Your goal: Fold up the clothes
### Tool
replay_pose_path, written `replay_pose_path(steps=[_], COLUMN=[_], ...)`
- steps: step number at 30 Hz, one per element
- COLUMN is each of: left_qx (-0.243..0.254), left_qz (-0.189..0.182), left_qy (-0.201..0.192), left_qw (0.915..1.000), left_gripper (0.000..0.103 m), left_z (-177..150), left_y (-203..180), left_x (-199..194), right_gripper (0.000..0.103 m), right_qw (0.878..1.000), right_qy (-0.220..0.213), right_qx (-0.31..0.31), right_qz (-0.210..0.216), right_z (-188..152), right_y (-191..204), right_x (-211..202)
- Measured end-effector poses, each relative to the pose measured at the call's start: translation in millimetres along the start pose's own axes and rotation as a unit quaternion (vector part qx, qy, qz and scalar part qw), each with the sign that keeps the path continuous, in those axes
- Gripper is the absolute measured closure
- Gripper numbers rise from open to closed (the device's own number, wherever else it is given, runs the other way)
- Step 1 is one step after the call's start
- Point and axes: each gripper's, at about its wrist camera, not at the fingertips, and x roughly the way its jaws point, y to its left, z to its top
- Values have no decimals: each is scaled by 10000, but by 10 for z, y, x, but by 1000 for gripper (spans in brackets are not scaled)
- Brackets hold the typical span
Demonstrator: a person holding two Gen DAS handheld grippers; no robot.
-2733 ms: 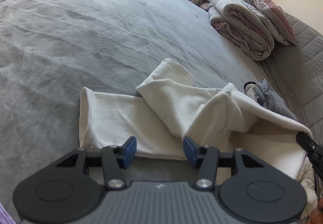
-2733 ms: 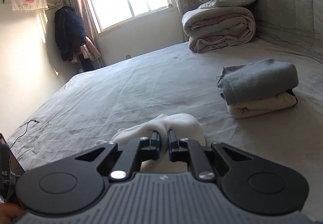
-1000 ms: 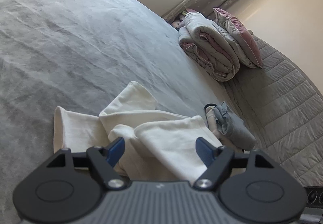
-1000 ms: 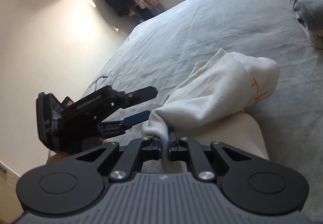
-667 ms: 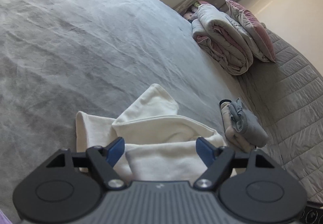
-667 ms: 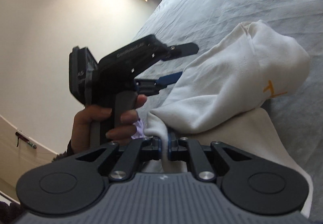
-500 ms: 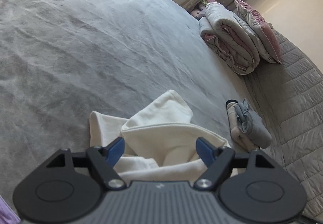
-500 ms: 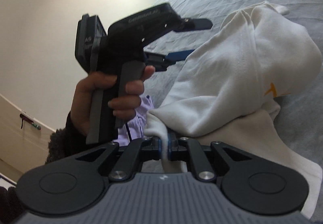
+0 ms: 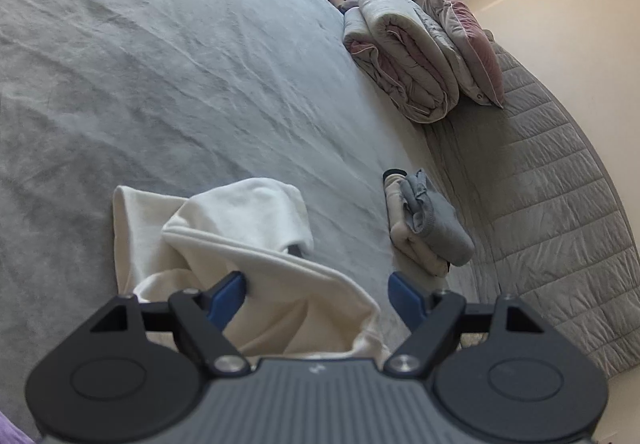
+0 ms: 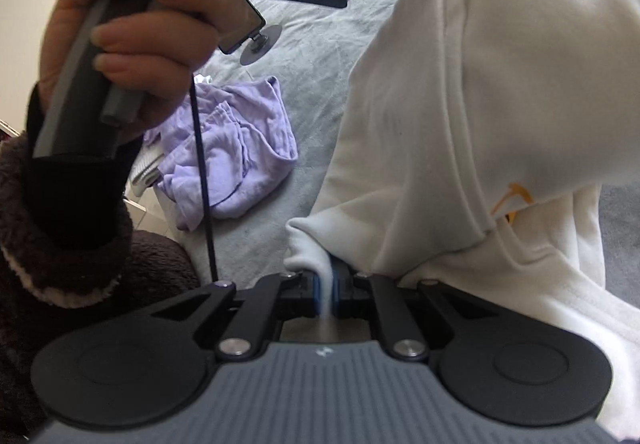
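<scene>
- My left eye sits behind my left gripper (image 9: 318, 290) and looks down along its two fingers, from a bit above the grey bed (image 9: 180, 64), toward the headboard (image 9: 560, 224)
- My right eye sits behind my right gripper (image 10: 327, 290) and looks along its fingers, very close, toward the bed's edge
- Both eyes see the white top (image 9: 248, 228) and the grey bed
- My right eye also sees my left gripper from its side, in a hand (image 10: 132, 32)

- My white sweatshirt (image 10: 472, 92) with small orange print hangs bunched and lifted, its lower end on the grey bed (image 9: 168, 56).
- A crumpled lilac garment (image 10: 232, 148) lies beside it.
</scene>
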Motion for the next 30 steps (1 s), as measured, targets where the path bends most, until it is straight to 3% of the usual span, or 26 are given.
replay_pose_path(steps=[3,5,8,10,13,17,22,27,30], left_qx=[109,254,472,618,835,984,1147,916,755], left_qz=[234,409,671,845,1105,1269,1640,1632,1470], left_qy=[-70,-100,-145,-174,-219,-283,-536,-594,-460], left_qw=[9996,9988,9965,9944,9901,9866,9783,9805,9852], left_gripper=[37,65,90,92,94,101,103,103,96], left_z=[-38,-70,-118,-150,-198,-266,-345,-350,-344], left_y=[-29,-21,-9,-1,11,107,236,399,447], left_x=[39,-7,-77,-123,-193,-410,-732,-874,-843], right_gripper=[93,91,88,83,56,46,41,41,41], right_qw=[9999,9999,9995,9991,9981,9941,9851,9732,9622], right_qy=[-4,-45,-114,-108,-154,-523,-1197,-1826,-2179], right_qx=[-80,-149,-293,-403,-442,-469,-22,739,1249], right_qz=[-76,-70,-19,86,413,826,1231,1182,1055], right_z=[27,30,35,49,72,116,205,322,361], right_y=[22,64,81,89,85,74,-131,-466,-688], right_x=[10,-38,-88,-131,-224,-462,-761,-951,-1075])
